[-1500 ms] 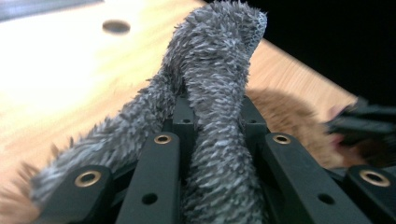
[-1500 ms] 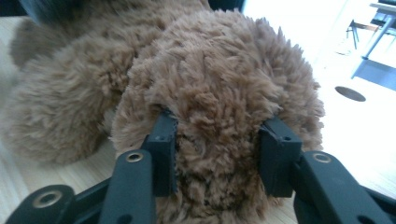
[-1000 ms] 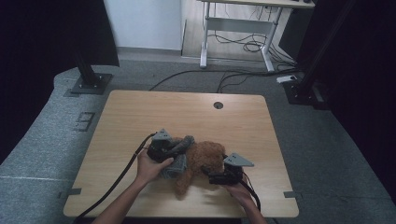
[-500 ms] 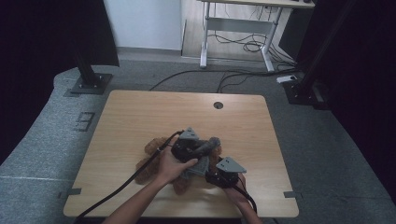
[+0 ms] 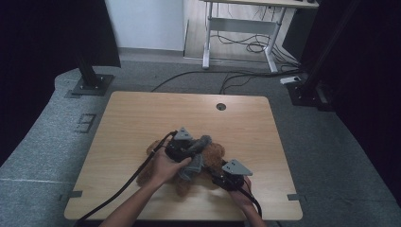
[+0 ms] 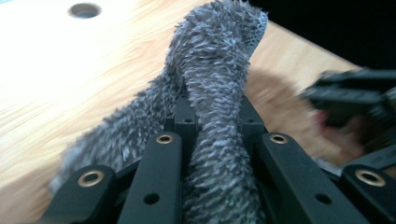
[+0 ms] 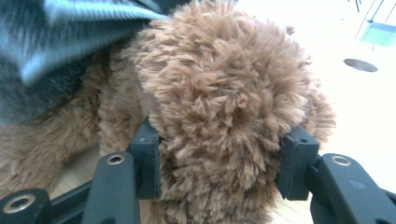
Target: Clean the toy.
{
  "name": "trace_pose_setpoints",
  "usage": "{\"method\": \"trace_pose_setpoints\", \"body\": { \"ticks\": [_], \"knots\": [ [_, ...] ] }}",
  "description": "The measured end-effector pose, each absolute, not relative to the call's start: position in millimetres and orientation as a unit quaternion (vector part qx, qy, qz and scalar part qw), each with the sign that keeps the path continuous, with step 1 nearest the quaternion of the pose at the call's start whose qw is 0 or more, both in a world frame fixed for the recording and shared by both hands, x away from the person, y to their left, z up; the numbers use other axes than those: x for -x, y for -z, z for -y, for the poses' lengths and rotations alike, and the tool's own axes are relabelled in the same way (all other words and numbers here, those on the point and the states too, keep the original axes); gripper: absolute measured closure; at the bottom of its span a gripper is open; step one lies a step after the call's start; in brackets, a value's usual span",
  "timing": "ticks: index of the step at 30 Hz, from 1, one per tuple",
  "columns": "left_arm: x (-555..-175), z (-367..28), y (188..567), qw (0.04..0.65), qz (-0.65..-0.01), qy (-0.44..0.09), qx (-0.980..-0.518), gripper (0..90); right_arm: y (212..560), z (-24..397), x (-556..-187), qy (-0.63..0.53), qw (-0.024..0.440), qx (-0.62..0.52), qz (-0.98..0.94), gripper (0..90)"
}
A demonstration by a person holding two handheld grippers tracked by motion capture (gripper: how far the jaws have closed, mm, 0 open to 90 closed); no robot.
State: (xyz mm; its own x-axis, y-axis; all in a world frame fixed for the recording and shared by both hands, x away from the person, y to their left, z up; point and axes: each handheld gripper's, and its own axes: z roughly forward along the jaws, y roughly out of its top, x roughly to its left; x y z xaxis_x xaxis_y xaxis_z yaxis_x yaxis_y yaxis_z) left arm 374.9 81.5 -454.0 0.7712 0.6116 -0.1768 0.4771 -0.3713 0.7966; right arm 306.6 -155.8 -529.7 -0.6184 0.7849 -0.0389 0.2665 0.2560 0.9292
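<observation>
A brown plush toy lies on the wooden table near its front edge. My left gripper hovers over the toy, shut on a grey fuzzy cloth. In the left gripper view that cloth rises as a thick fold between the jaws of the left gripper. My right gripper meets the toy from the front right. Its jaws have just been closing, and in the right gripper view the right gripper presses both pads into a round lump of brown fur. The grey cloth hangs blurred behind.
A round cable hole sits near the table's far edge. A black cable trails from the left gripper off the front edge. Black stand bases and floor cables lie beyond the table.
The left gripper carried the grey cloth right across the toy, then came partly back. The right hand stayed in place at the toy's front right.
</observation>
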Motion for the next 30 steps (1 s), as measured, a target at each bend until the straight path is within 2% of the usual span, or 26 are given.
{"method": "trace_pose_setpoints", "body": {
  "ticks": [5,10,24,28,30],
  "knots": [
    [-372,-125,449,0.474,-0.352,-0.094,-0.801,75.8,530,154,-306,-0.498,0.265,-0.351,-0.748,47.2],
    [-374,-163,454,0.495,-0.382,-0.078,-0.776,75.6,530,154,-305,-0.499,0.265,-0.35,-0.747,48.9],
    [-364,-189,451,0.519,-0.387,-0.088,-0.757,74.9,533,156,-306,-0.501,0.257,-0.347,-0.75,49.9],
    [-372,-208,445,0.51,-0.41,-0.114,-0.747,74.7,533,157,-306,-0.502,0.254,-0.348,-0.75,49.8],
    [-377,-218,448,0.504,-0.425,-0.109,-0.744,74.7,533,157,-307,-0.503,0.254,-0.349,-0.749,49.6]
  ]
}}
